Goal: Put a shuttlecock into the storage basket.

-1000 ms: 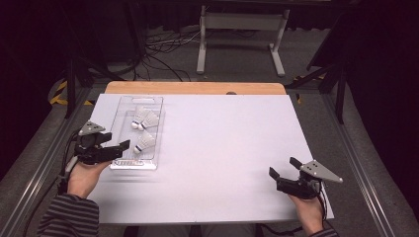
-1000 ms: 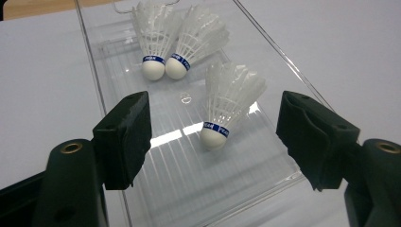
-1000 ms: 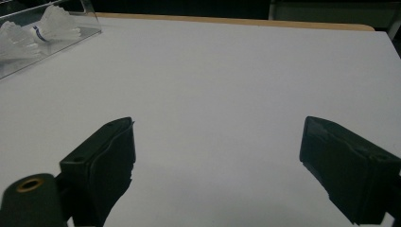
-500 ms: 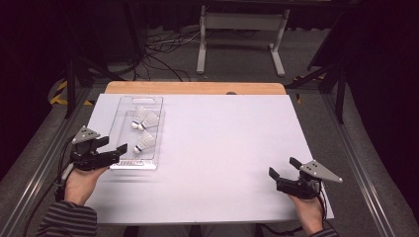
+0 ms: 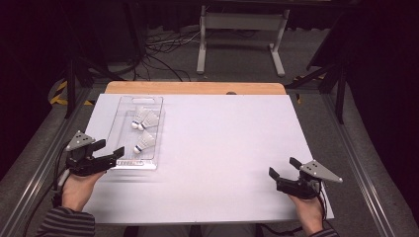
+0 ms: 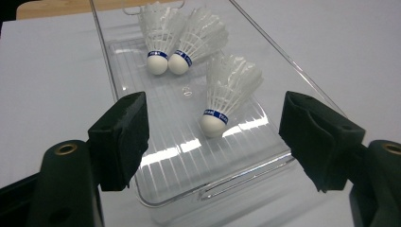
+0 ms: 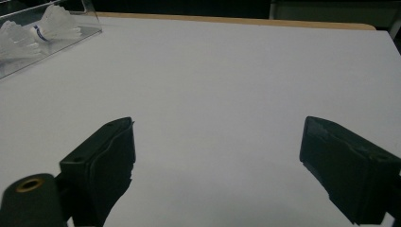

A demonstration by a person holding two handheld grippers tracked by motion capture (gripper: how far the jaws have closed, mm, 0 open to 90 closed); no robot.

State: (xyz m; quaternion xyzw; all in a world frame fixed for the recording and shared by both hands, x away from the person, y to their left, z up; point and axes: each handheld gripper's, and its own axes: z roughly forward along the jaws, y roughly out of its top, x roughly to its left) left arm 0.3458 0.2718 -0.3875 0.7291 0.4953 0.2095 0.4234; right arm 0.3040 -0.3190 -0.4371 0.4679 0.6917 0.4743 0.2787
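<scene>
White tabletop (image 5: 222, 148) holds a clear tray (image 6: 142, 156) with three shuttlecocks (image 6: 229, 92) at its left. Left tongs (image 6: 213, 137) gape at the tray's near end; right tongs (image 5: 286, 170) gape, idle. Squeezing feathers risks crushing them.

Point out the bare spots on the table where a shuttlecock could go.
The white table top is bare between the clear plastic tray and the right tool. The tray's far half is crowded: two white feather shuttlecocks touch, a third lies nearer the left tool.
</scene>
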